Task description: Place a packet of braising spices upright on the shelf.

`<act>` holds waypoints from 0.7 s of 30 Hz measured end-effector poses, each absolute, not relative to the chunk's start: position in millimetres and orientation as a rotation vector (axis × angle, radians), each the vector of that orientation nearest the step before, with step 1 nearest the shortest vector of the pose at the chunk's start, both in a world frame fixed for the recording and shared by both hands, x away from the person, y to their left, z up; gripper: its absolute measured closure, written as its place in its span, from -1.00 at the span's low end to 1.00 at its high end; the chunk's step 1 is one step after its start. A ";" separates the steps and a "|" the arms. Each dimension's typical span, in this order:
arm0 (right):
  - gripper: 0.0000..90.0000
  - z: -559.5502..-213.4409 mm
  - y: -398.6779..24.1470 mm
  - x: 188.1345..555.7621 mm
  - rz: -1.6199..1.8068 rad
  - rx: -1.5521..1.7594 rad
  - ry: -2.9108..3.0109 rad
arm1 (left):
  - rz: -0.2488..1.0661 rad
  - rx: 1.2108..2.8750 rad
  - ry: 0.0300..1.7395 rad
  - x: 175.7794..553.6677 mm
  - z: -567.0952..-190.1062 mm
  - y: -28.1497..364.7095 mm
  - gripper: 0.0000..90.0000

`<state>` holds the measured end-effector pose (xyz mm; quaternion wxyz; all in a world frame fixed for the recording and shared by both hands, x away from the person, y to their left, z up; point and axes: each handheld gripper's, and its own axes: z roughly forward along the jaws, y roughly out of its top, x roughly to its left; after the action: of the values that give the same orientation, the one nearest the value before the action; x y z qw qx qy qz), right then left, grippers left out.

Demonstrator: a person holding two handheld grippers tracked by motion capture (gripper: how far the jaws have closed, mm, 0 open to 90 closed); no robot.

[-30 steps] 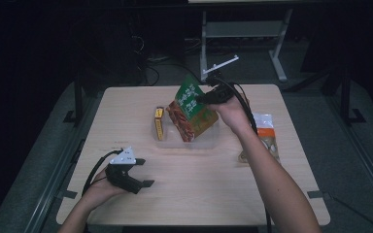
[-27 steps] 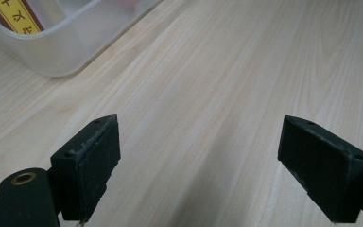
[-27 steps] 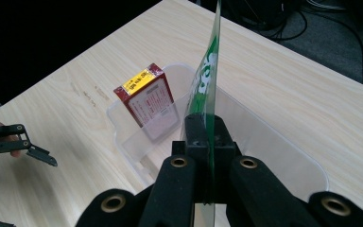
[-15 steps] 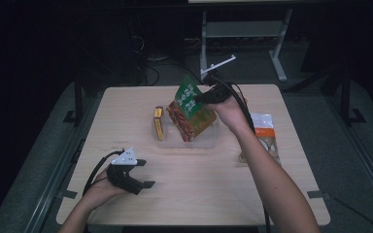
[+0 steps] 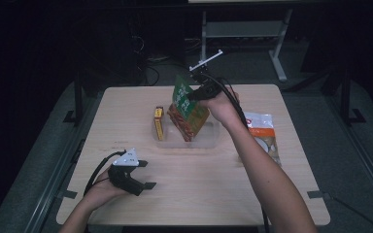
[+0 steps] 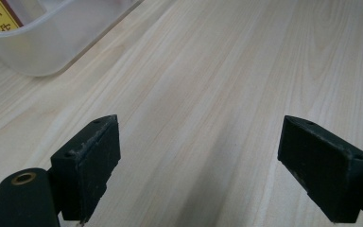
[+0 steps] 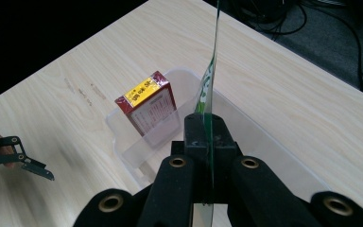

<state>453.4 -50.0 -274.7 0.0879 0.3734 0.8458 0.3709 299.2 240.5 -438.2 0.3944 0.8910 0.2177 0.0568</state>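
Little has shifted since a second ago: our right gripper [image 5: 190,95] keeps pinching the green-and-orange foil snack packet [image 5: 187,109] by its top edge, hanging tilted over the clear plastic bin [image 7: 246,137]. Left gripper [image 5: 145,174] rests spread on the table. We judge lowering comes next.

Light wooden table [image 5: 194,194] carries 1 clear plastic tray [image 5: 209,141] and 1 white-and-orange packet [image 5: 264,136] beside it

Left gripper [image 5: 148,174]: low near table edge, jaws wide apart.
Right gripper [image 5: 190,97]: raised, arm outstretched, jaws clamped together.
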 end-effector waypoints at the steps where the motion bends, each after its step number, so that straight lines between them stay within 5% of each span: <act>1: 0.99 -273.7 -46.1 455.1 1.098 1.107 2.522 | 0.142 2.259 0.553 299.1 -438.2 240.3 -0.71; 21: 0.99 -274.3 -24.8 472.3 1.068 1.099 2.547 | 0.125 2.272 0.533 298.1 -440.1 235.9 -0.71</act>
<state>472.3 -24.8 -274.3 0.0844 0.3683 0.8538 0.3581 298.1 235.9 -440.1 0.3917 0.8945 0.2098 0.0492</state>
